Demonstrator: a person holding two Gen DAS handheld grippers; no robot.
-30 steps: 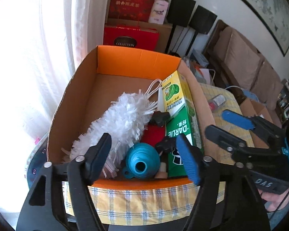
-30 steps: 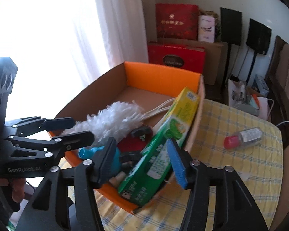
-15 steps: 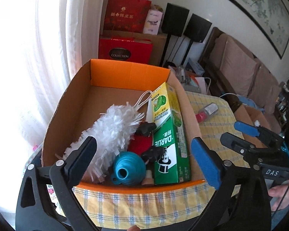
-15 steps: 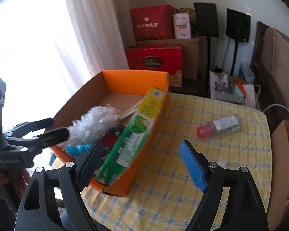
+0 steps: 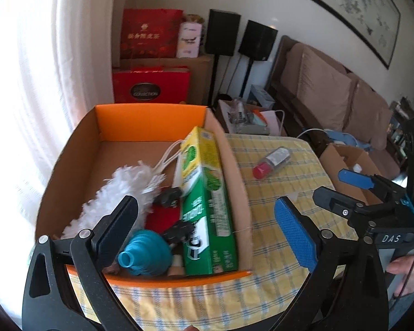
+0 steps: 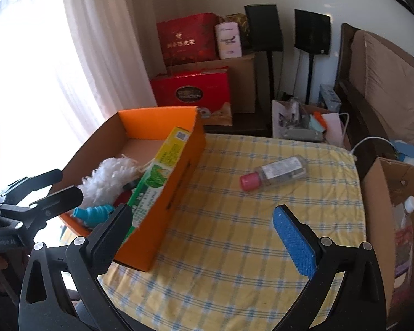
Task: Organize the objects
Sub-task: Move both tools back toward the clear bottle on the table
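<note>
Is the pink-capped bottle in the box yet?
No. The bottle lies on its side on the tablecloth, outside the orange box.

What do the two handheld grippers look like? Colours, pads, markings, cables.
Both are black plastic two-finger frames with silver screws. On the left gripper and the right gripper, one finger carries a textured blue pad, the other a black one. Seen from the left camera, the right gripper's body reads "DAS", has a cyan edge, and a thin dark cable hangs near the hand.
</note>
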